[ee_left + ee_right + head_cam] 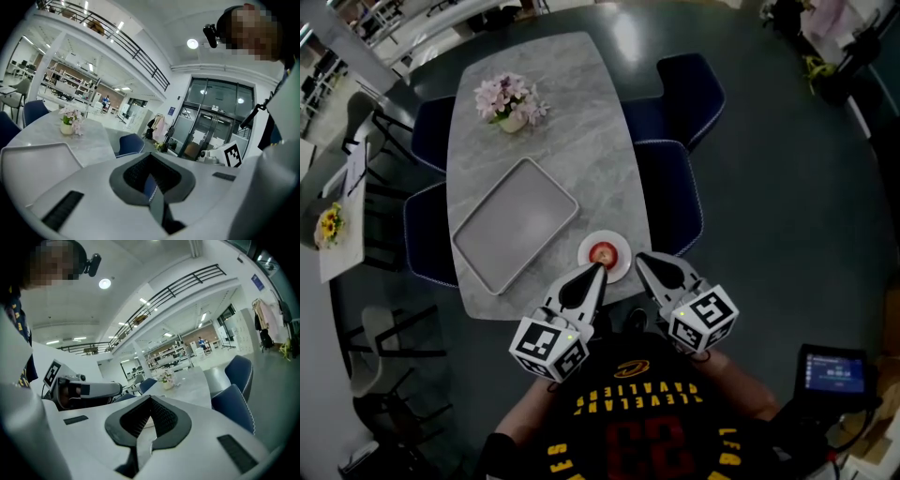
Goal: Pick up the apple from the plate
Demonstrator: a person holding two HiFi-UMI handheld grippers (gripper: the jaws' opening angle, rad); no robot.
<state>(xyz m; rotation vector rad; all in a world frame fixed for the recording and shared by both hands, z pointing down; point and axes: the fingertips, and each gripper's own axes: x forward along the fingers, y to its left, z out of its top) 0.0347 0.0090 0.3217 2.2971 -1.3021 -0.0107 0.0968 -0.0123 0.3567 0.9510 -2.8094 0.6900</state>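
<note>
A red apple (602, 252) sits on a small white plate (617, 266) near the close edge of the grey marble table (581, 141); only the head view shows them. My left gripper (599, 270) hangs just short of the plate on its left side, jaws shut with nothing in them. My right gripper (641, 260) hovers by the plate's right rim, also shut and empty. Both gripper views look level across the room over closed jaws, left gripper (150, 164) and right gripper (151, 406). In the right gripper view the left gripper (89, 390) shows side-on.
A large grey tray (516, 225) lies left of the plate and appears again as the tray (33, 159). A vase of pink flowers (512, 101) stands at the far end. Blue chairs (670, 197) line the table's right side, others the left.
</note>
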